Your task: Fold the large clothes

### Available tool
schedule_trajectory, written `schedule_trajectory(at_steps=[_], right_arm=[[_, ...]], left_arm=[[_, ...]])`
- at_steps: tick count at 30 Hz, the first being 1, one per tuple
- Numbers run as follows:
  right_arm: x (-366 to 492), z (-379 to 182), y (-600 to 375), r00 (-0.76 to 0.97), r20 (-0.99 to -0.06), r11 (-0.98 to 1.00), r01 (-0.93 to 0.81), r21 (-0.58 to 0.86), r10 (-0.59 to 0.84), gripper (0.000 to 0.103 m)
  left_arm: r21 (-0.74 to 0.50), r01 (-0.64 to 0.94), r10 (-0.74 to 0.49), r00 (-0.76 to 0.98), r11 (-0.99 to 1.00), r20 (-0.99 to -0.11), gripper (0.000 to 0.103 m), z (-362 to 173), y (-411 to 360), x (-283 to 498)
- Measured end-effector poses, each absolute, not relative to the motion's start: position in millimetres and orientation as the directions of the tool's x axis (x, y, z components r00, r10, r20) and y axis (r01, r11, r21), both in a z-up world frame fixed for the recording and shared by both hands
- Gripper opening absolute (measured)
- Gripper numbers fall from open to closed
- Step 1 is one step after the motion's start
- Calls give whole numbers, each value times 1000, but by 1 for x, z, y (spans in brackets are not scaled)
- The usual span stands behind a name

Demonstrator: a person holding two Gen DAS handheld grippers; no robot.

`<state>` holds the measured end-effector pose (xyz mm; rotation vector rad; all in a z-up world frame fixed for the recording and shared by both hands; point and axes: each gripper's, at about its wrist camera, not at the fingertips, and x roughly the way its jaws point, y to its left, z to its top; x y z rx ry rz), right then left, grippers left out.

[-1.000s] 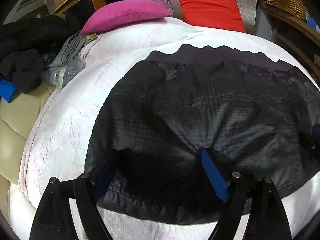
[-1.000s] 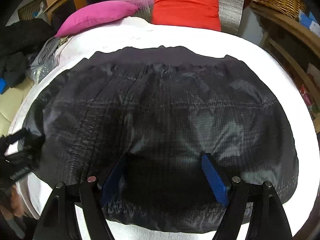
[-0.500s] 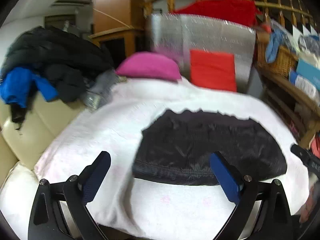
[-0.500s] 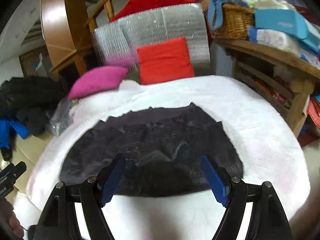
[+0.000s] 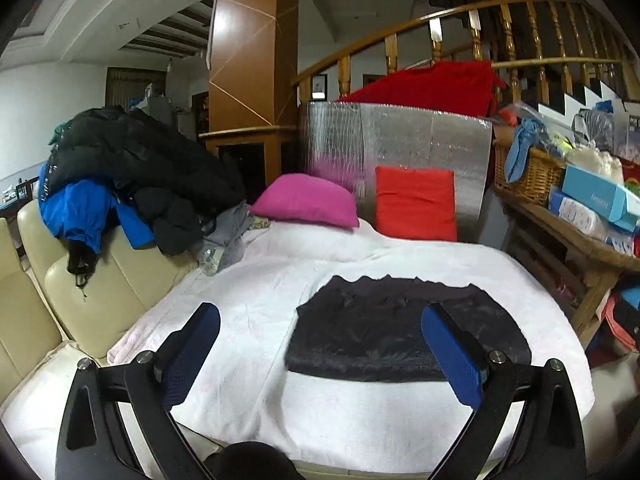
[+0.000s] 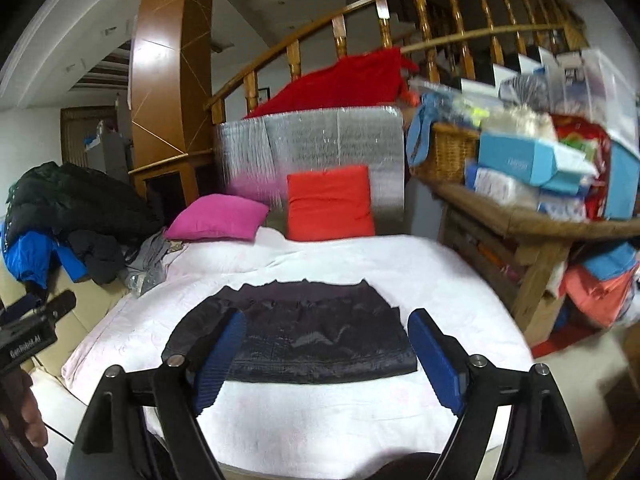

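Note:
A black quilted garment (image 5: 400,332) lies folded into a flat, wide rectangle on the white blanket (image 5: 260,280). My left gripper (image 5: 320,312) hovers above and in front of the garment. It is open wide, with nothing between its blue pads (image 5: 452,356). In the right wrist view the same garment (image 6: 320,340) lies on the blanket (image 6: 360,264). My right gripper (image 6: 328,316) is held high in front of it, jaws opening and empty. Neither gripper touches the cloth. A hand (image 6: 28,428) grips the left tool at that view's left edge.
A heap of black and blue jackets (image 5: 120,176) sits on the cream sofa (image 5: 80,292) at the left. A pink cushion (image 5: 308,200) and a red cushion (image 5: 416,204) lean on a silver foil panel (image 5: 400,140). A cluttered wooden table (image 5: 560,236) stands at the right.
Both grippers have risen and drawn back from the garment, which they were low over a second ago. The garment now looks small and far. The left jaws stand wider.

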<state>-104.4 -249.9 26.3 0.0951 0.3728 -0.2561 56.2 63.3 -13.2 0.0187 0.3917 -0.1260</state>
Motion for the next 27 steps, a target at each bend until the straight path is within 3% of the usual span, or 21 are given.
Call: schedule_trajectory(at_steps=[7, 16, 27], right_arm=[[-114, 36, -225, 894, -403, 964, 252, 87, -197, 86], [-102, 20, -206, 862, -472, 964, 252, 89, -182, 86], [-105, 16, -211, 850, -489, 958, 274, 88, -198, 86]], left_arm=[[65, 68, -40, 931, 996, -363, 100, -2, 69, 38], [93, 76, -39, 936, 993, -351, 100, 2, 64, 21], [136, 88, -41, 948, 987, -317, 101, 8, 48, 7]])
